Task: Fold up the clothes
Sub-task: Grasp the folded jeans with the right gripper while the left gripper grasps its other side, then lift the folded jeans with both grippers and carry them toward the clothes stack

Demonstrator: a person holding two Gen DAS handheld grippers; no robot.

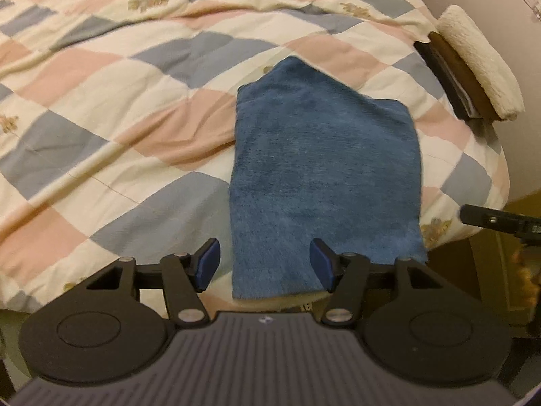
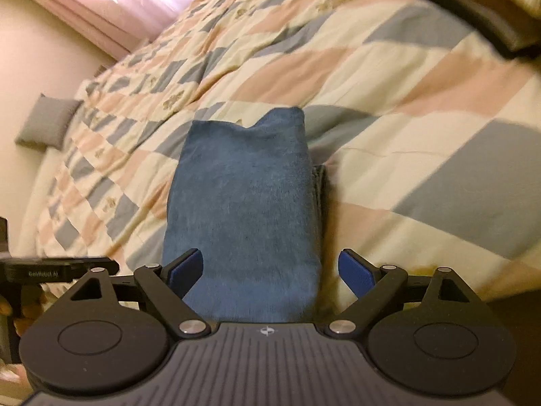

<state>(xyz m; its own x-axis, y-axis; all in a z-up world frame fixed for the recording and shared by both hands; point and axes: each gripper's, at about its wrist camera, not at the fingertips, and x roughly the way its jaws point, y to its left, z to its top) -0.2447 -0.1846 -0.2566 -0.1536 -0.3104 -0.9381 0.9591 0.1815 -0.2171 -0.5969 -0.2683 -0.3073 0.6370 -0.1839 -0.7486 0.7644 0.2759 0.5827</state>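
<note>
A blue fuzzy cloth (image 1: 321,176) lies folded into a long strip on the checked quilt (image 1: 118,108), its near end at the bed's edge. My left gripper (image 1: 265,264) stands open just above that near end, with the cloth's left edge between its blue pads and nothing held. In the right wrist view the same cloth (image 2: 243,209) runs away from the camera, one far corner humped up. My right gripper (image 2: 270,270) is open over the cloth's near end, pads apart on either side. The tip of the other gripper (image 1: 500,220) shows at the right edge.
A stack of folded items topped by a cream fleece (image 1: 480,77) sits at the bed's right corner. A grey pillow (image 2: 47,121) rests by the wall at the far left. The other gripper's black body (image 2: 50,270) pokes in from the left. The bed's edge drops off near the cloth.
</note>
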